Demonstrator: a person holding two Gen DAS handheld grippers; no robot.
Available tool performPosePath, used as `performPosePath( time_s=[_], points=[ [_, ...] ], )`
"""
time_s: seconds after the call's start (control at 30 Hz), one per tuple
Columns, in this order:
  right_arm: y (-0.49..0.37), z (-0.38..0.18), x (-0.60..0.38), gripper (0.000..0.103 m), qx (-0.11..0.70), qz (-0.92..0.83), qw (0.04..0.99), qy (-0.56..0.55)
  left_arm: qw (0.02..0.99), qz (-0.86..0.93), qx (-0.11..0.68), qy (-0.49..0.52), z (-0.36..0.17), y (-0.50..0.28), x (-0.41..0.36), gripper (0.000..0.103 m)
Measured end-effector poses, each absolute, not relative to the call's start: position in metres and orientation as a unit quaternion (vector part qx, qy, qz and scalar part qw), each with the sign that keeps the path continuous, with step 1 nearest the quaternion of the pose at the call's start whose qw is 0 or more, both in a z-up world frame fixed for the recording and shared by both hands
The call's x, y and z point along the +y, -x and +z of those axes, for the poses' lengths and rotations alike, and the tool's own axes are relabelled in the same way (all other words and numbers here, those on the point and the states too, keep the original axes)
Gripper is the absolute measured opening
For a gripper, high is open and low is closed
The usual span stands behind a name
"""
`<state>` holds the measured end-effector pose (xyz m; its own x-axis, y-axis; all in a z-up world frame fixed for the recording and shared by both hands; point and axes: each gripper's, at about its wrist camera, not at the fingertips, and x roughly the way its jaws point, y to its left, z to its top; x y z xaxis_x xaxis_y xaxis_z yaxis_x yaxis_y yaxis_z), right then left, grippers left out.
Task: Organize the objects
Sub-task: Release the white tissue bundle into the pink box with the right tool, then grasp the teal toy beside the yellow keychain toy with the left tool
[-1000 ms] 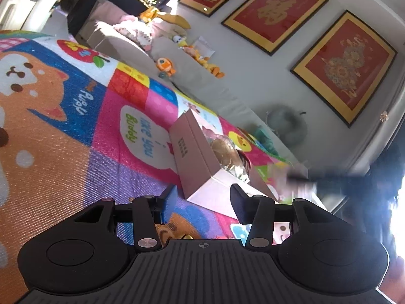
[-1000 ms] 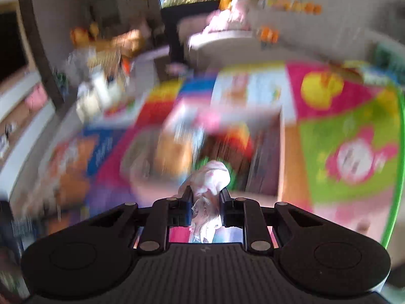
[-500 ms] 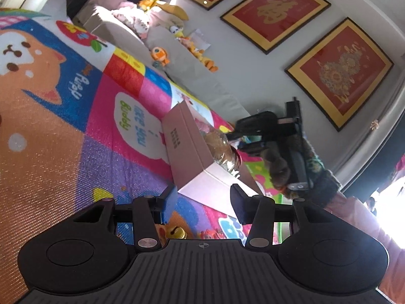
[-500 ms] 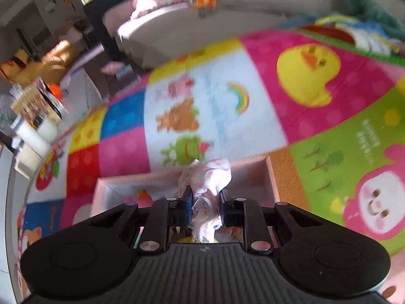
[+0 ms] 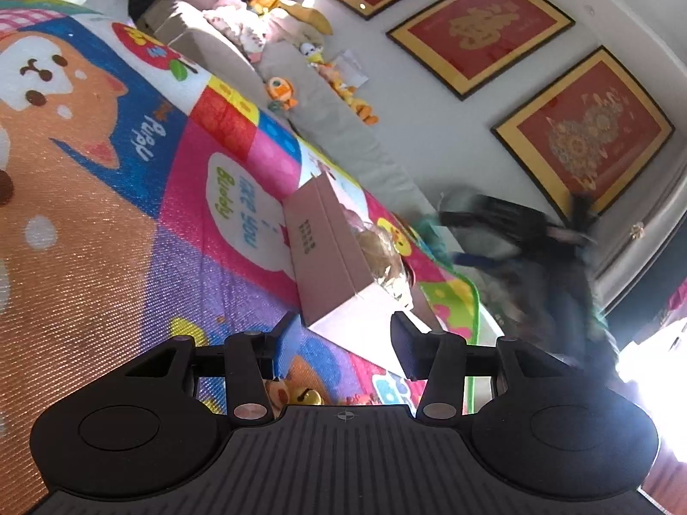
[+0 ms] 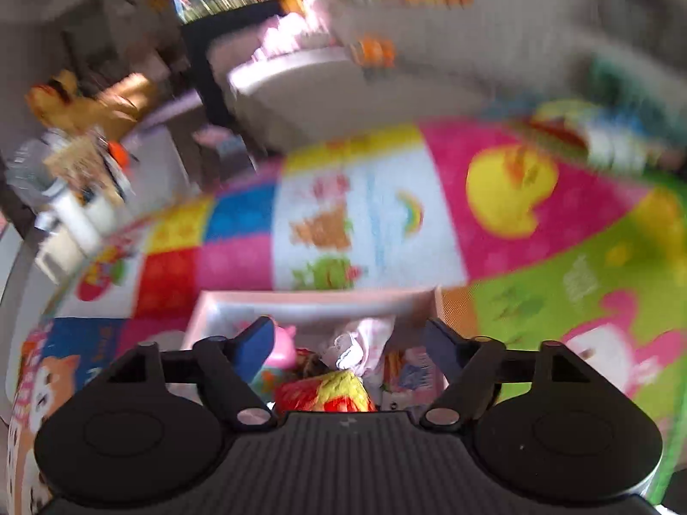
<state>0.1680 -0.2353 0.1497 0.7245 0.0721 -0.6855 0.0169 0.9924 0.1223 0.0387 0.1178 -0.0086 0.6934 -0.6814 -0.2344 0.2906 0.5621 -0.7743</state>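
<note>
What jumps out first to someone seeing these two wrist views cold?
The loud cartoon-print foam play mat covers the floor in both views. A pale pink cardboard box sits on it, just ahead of the left gripper, already holding toys and packets. Over that box the right gripper has its jaws opening, with a crumpled white-and-pink cloth bundle loose between them, no pad pressing on it.

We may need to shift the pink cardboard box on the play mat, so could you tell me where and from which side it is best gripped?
Grip the pink cardboard box by its thin upright near wall, coming from above with one finger inside and one outside. The box is too wide for the jaws to span, its top is open, and the left tool, empty, already sits at that near end.
</note>
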Motion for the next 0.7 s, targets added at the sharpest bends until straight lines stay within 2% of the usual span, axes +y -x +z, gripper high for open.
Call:
performPosePath(
  time_s=[0.07,0.13,0.17,0.3,0.53,0.7],
  points=[
    [-0.123,0.166,-0.239,0.091,0.336,0.029,0.939,-0.062,0.844,-0.285,0.263,0.371,-0.008,-0.038,0.120,0.050],
    [-0.081,0.170,-0.244,0.102,0.317,0.040,0.946,-0.063,0.847,-0.279,0.260,0.370,-0.007,-0.038,0.121,0.050],
    [-0.058,0.166,-0.246,0.103,0.307,0.043,0.948,-0.066,0.849,-0.276,0.259,0.369,-0.007,-0.037,0.121,0.050],
    [0.001,0.130,-0.242,0.103,0.323,0.031,0.945,-0.037,0.865,-0.257,0.266,0.338,-0.001,-0.035,0.114,0.050],
    [0.051,0.054,-0.221,0.103,0.347,0.004,0.938,-0.005,0.871,-0.234,0.345,0.259,0.007,-0.005,0.090,0.050],
    [0.051,0.024,-0.223,0.103,0.364,0.002,0.929,-0.063,0.884,-0.203,0.369,0.201,0.013,0.009,0.072,0.050]
  ],
)
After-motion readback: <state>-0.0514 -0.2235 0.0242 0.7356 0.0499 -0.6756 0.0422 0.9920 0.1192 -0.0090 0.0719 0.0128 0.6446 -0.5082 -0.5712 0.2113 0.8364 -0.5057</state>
